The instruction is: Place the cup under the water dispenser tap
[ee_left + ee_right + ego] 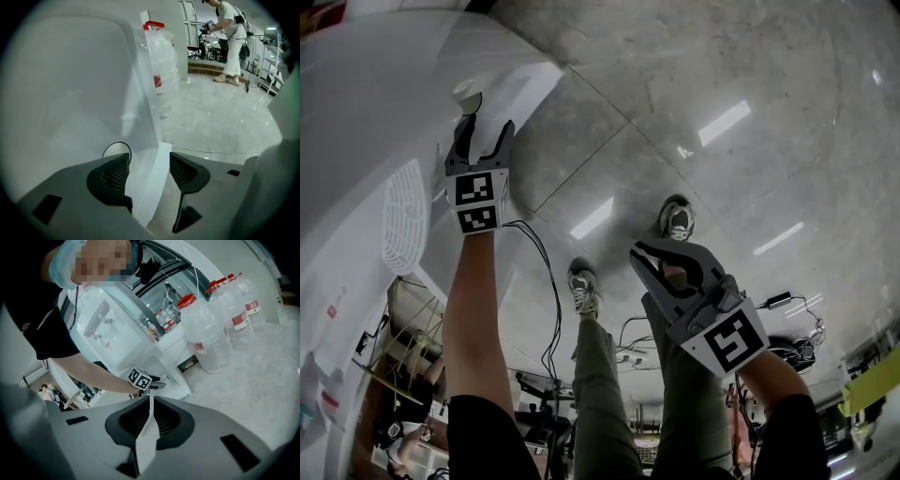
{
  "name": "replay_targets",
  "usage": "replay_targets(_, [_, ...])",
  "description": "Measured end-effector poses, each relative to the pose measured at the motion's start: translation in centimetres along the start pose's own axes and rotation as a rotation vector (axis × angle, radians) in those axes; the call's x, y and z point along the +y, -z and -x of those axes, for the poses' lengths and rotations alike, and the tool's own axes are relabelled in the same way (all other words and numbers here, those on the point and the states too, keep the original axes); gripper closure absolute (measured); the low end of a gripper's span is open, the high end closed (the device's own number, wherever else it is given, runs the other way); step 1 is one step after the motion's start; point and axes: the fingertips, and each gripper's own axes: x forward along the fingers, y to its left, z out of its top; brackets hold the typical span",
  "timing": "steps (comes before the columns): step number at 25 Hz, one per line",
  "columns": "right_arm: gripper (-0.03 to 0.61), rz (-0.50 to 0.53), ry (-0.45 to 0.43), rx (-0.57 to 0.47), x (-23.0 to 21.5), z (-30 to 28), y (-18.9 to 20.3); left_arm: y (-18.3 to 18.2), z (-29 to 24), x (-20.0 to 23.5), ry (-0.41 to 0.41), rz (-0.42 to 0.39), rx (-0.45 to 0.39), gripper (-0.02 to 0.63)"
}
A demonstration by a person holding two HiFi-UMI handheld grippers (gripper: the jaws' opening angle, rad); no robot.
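Note:
A white cup [467, 96] stands on the white water dispenser [375, 112], just beyond my left gripper's tips. My left gripper [485, 129] is open, with nothing pressed between its pads. In the left gripper view the cup's round rim [117, 149] peeks out above the left finger, and an edge of the dispenser's body [145, 140] runs between the open jaws of that gripper [149, 159]. My right gripper [639, 248] hangs lower, over the floor, and is shut and empty. The right gripper view shows that gripper [151, 401] closed, with the dispenser's taps [101, 317] far ahead.
Large water bottles [206, 333] stand on the floor beside the dispenser. A slotted grille [403, 216] lies on the white surface near my left arm. Cables [546, 281] trail over the grey floor by the person's shoes [581, 286]. Another person [232, 42] stands far off.

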Motion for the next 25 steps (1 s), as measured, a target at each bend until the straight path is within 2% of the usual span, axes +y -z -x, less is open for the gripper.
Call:
replay_targets(4, [0.532, 0.0, 0.006, 0.013, -1.6, -0.2, 0.7, -0.3, -1.8, 1.4, -0.044, 0.008, 0.024, 0.343])
replay_targets(9, [0.532, -0.011, 0.005, 0.023, -2.8, -0.7, 1.5, 0.1, -3.5, 3.7, -0.119, -0.029, 0.082, 0.334])
replay_targets(13, [0.532, -0.021, -0.002, 0.018, -3.2, -1.2, 2.4, 0.5, -4.7, 3.9, -0.122, -0.065, 0.116, 0.334])
replay_targets(17, [0.532, -0.028, -0.002, 0.028, -3.6, -0.9, 3.2, 1.4, -5.5, 3.6, -0.12, -0.125, 0.187, 0.336])
replay_targets(22, [0.532, -0.04, 0.018, 0.035, -4.5, -0.2, 4.0, 2.3, -6.3, 3.5, -0.105, -0.132, 0.253, 0.337])
replay_targets(25, [0.532, -0.044, 0.028, 0.038, -5.0, -0.1, 4.2, 2.3, -6.7, 3.3, -0.102, -0.189, 0.277, 0.362])
